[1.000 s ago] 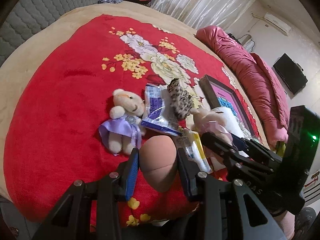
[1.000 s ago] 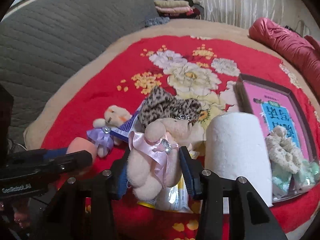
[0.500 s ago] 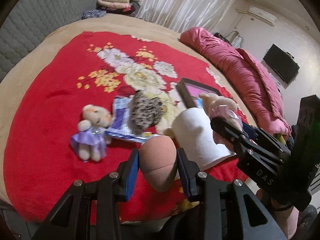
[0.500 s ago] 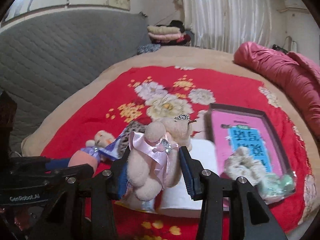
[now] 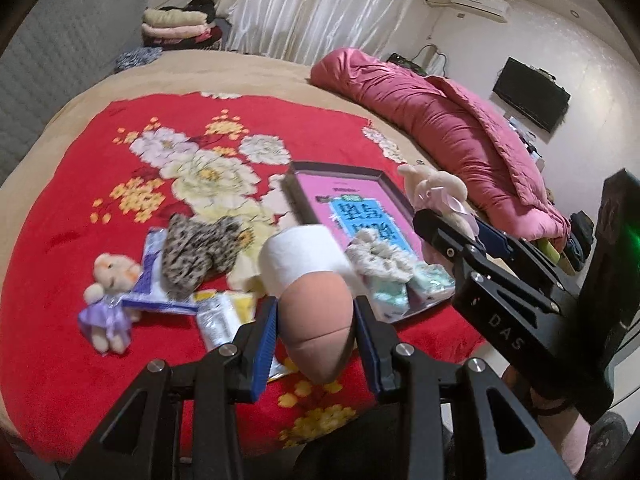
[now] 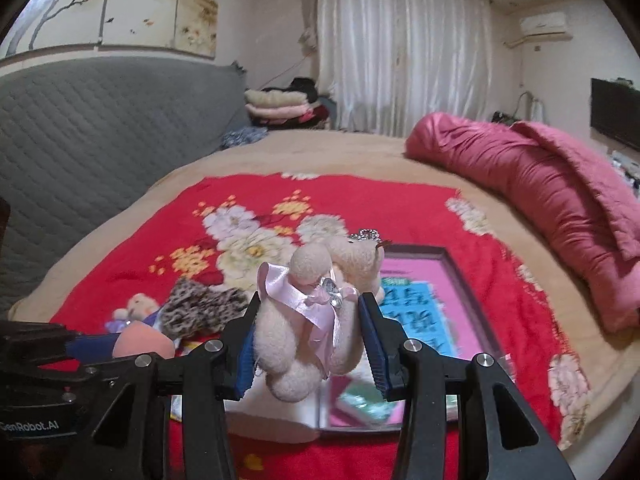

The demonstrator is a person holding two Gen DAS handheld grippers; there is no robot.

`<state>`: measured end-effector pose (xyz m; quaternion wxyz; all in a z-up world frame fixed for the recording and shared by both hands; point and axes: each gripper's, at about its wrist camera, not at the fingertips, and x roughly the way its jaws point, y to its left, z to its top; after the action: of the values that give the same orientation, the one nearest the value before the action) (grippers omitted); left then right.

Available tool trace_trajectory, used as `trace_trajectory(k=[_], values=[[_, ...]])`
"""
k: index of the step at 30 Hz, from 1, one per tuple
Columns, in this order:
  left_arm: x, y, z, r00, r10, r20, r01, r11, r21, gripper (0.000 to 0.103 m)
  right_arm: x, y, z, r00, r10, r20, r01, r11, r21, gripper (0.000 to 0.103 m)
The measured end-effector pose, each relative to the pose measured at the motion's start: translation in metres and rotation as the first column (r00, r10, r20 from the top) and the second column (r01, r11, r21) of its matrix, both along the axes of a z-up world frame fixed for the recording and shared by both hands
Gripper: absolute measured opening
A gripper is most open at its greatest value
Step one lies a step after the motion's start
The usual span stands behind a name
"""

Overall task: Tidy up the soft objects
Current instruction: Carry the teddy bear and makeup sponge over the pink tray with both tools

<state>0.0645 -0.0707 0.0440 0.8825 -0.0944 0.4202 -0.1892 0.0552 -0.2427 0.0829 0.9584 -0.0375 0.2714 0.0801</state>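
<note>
My left gripper is shut on a peach makeup sponge and holds it above the red flowered blanket. My right gripper is shut on a cream teddy bear with a pink bow, lifted over the pink tray; that bear also shows in the left wrist view. On the blanket lie a small bear in a purple dress, a leopard-print scrunchie and a white toilet roll. A cream scrunchie lies in the tray.
Snack packets and a blue-white pack lie near the blanket's front. Mint-green packs sit in the tray's near end. A rolled pink quilt lies along the right. A grey padded headboard stands left, folded clothes at the back.
Both grippers have risen and pulled back from the bed, each still holding its object. The view has swung right, so the tray and toilet roll now sit ahead.
</note>
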Motion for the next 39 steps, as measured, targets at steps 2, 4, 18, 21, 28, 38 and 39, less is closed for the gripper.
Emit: trace_trajectory(k=[2, 4, 18, 21, 28, 38, 39], values=[[0.002, -0.008, 0.004, 1.0, -0.007, 0.009, 0.007, 1.0, 0.004, 0.038, -0.002, -0.008, 0.004, 1.0, -0.018, 0.017, 0.018, 1.0, -0.001, 0.047], [0.005, -0.015, 0.007, 1.0, -0.014, 0.015, 0.014, 1.0, 0.005, 0.038, -0.004, -0.013, 0.006, 0.999, -0.032, 0.034, 0.032, 0.999, -0.006, 0.047], [0.032, -0.067, 0.024, 0.996, -0.071, 0.051, 0.069, 0.997, 0.034, 0.038, -0.013, -0.072, 0.015, 0.981, -0.169, 0.096, 0.168, 0.986, 0.014, 0.047], [0.039, -0.076, 0.019, 0.996, -0.084, 0.038, 0.082, 0.996, 0.04, 0.038, -0.013, -0.083, 0.015, 0.976, -0.197, 0.095, 0.196, 0.98, 0.02, 0.047], [0.05, -0.109, -0.008, 0.988, -0.153, -0.022, 0.155, 0.984, 0.089, 0.038, -0.01, -0.097, 0.008, 0.971, -0.226, 0.075, 0.225, 0.974, 0.025, 0.047], [0.057, -0.147, -0.04, 0.967, -0.234, -0.1, 0.244, 0.964, 0.106, 0.038, -0.004, -0.113, -0.003, 0.963, -0.264, 0.052, 0.262, 0.964, 0.043, 0.047], [0.057, -0.15, -0.041, 0.965, -0.24, -0.105, 0.251, 0.962, 0.106, 0.038, -0.004, -0.114, -0.004, 0.962, -0.269, 0.049, 0.267, 0.963, 0.046, 0.047]])
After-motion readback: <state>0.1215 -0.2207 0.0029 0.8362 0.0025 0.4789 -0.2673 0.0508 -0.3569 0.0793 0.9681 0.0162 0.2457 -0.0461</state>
